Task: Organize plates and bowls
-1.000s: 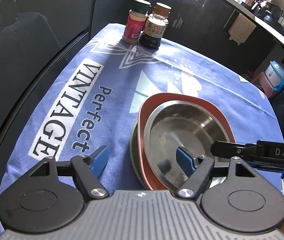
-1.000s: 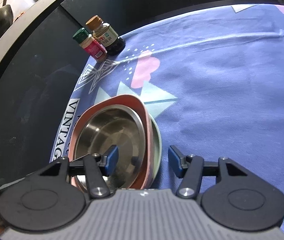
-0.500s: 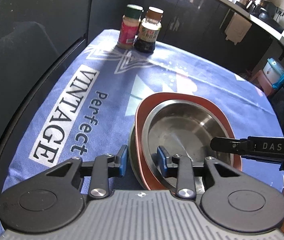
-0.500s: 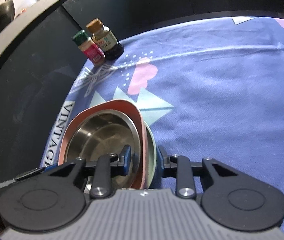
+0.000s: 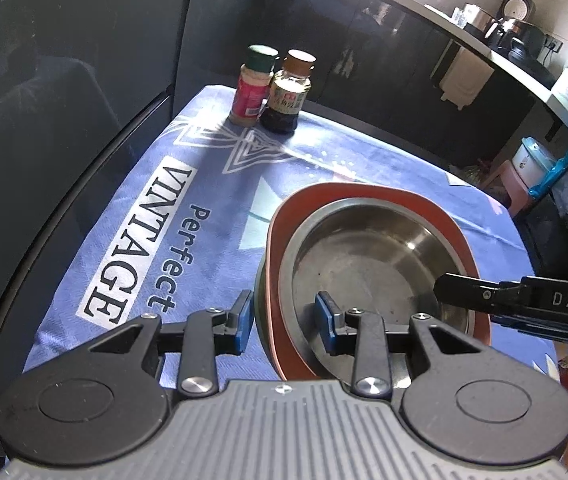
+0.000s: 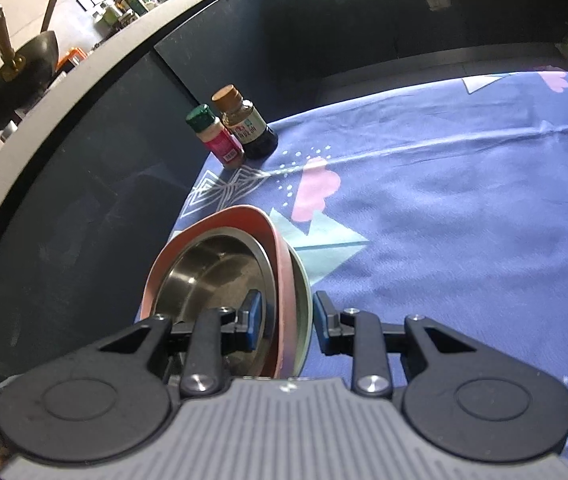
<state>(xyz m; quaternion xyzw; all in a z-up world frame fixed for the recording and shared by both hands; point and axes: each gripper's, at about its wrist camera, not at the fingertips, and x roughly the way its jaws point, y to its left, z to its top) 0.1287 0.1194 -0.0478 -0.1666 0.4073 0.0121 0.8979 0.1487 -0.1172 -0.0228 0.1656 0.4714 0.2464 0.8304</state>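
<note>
With both my left jaws (image 5: 282,322) and right jaws (image 6: 285,322) pinching opposite rims of the nested stack, steel bowl (image 5: 367,264) in red dish (image 5: 274,280), low centre, I judge lifting underway; next needs level carrying.

Both wrist views close, angled down; share bowl stack (image 5: 367,276) from opposite sides.
</note>
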